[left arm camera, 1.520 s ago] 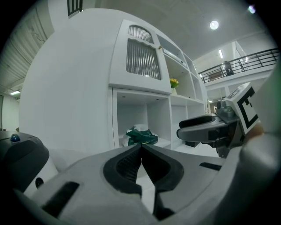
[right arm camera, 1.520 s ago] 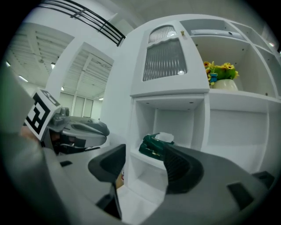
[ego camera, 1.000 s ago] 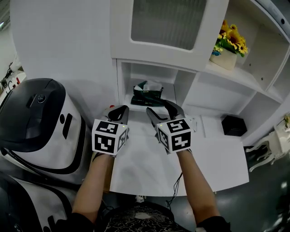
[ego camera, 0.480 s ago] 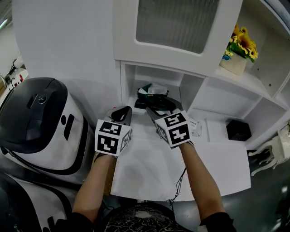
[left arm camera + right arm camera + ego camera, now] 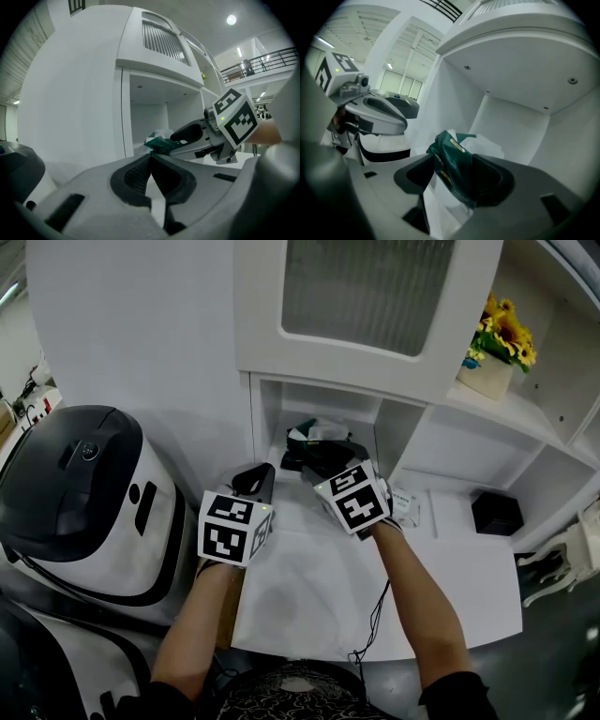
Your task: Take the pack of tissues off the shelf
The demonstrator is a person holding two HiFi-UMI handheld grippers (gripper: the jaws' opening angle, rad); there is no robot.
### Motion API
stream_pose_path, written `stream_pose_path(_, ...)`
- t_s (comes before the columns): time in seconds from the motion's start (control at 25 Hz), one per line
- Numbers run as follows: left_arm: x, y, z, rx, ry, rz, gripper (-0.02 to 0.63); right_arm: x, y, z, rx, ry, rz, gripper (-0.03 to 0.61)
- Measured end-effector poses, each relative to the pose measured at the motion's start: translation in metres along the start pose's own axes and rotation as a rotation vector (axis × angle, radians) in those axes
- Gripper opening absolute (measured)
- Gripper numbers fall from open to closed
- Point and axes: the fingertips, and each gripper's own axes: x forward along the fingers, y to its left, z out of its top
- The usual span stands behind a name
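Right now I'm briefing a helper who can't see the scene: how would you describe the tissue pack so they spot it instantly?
Find the white cabinet with the ribbed glass door; directly under it is an open cubby. The pack of tissues sits in it, between the right gripper's jaws. It is the only dark green packet, with white tissue poking from its top.
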Motion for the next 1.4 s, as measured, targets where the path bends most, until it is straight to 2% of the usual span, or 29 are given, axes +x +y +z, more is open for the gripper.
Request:
stream_pose_path(0.16, 0.000, 0.003, -0.003, -0.004, 0.003, 0.007, 0.008, 0.008, -0.001, -0.009, -0.025, 0.056, 0.028, 0.236)
stream_pose_path(0.6, 0.001, 0.009, -0.007, -0.011, 0.012, 0.013, 0.008, 0.012, 0.003, -0.016, -0.023, 0.078, 0.055, 0.043)
stream_pose_path(0.68, 0.001, 0.011, -0.008, -0.014, 0.014, 0.016, 0.008, 0.013, 0.004, -0.016, -0.012, 0.072, 0.059, 0.026)
stream_pose_path(1.08, -0.006, 0.015, -0.010, -0.019, 0.019, 0.031, 0.008, 0.011, 0.004, -0.011, 0.007, 0.051, 0.050, 0.012)
stream_pose_path(1.4, -0.014, 0.011, -0.007, -0.015, 0.015, 0.028, 0.008, -0.005, -0.010, 0.001, 0.067, -0.032, -0.034, 0.011)
